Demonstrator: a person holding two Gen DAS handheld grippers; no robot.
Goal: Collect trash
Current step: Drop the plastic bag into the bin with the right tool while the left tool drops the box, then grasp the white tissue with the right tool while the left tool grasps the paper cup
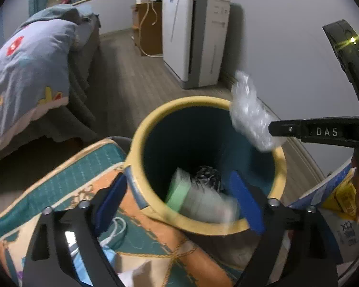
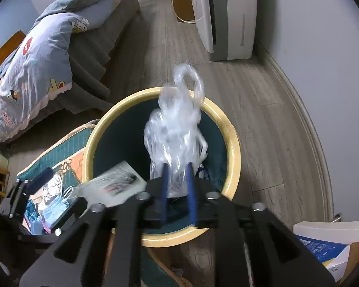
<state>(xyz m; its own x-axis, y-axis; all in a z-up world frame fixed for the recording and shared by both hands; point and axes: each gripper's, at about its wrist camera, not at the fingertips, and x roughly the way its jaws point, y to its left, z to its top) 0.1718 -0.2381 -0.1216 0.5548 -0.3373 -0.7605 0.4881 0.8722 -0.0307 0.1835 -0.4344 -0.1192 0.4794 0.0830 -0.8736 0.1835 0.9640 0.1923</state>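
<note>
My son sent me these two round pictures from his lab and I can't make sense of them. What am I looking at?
No robot here: a person holds a two-finger gripper in each hand, with a fisheye camera on each one. The right gripper pinches a crumpled clear plastic bag above a yellow-rimmed bin. The left gripper is open, with a blurred pale flat packet between its fingers over the bin's mouth; whether it is falling, I can't tell. A patterned cushion lies beside the bin.

Home bedroom (quilted bed (image 2: 36,55), wood floor (image 2: 170,47))
</note>
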